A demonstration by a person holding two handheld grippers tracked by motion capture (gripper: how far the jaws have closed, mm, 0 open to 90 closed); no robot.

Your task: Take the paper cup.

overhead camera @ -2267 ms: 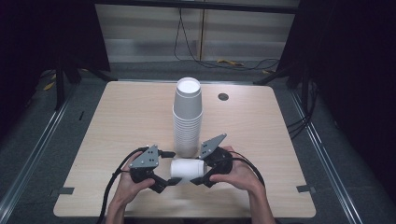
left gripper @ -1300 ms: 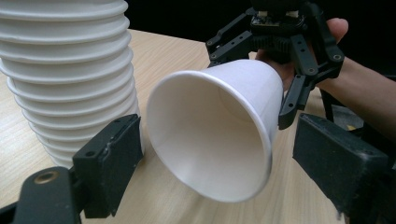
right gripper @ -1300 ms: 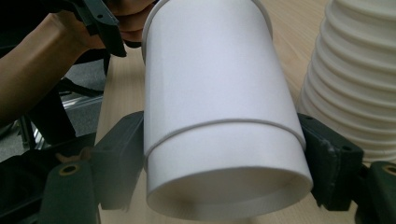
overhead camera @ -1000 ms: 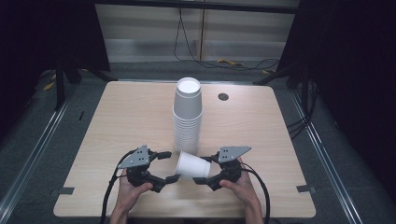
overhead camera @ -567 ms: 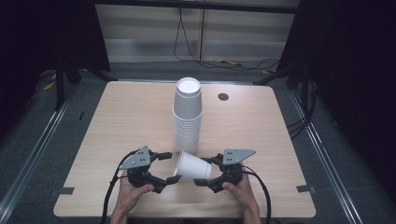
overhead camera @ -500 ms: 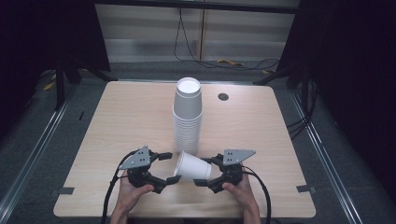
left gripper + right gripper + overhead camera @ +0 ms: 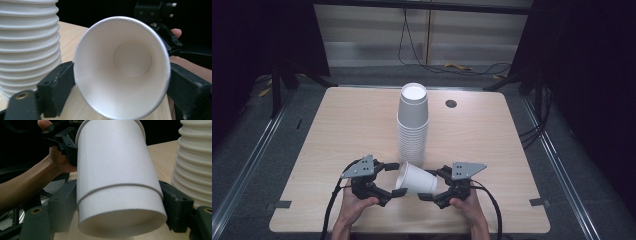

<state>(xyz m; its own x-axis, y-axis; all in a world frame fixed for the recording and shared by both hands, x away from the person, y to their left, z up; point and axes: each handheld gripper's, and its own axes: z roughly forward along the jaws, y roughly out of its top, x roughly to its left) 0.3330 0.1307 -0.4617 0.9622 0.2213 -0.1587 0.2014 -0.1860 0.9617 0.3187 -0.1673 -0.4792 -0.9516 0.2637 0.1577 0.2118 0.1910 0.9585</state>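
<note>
Left gripper point(image 7: 393, 178): black two-jaw body, grey three-cornered plate on top, jaws flank the rim of the white paper cup point(image 7: 414, 180); they've just been opening, and in the left gripper view the left one stands at the rim point(image 7: 122, 67) while the right one's contact is unclear, so spread, not pinching. The cup is smooth matte paper, a tapered cone with rolled rim and recessed round base, lying on its side just above the near edge of the light wood-grain table point(image 7: 337, 125), between the two grippers. Long axis runs left-right, mouth toward the left gripper, base toward the right. Right gripper point(image 7: 432, 186): jaws pinch the cup's base end point(image 7: 120, 195) from both sides. Behind the cup, a tall ribbed stack of white paper cups point(image 7: 413, 125) stands upright, mouth-down.
</note>
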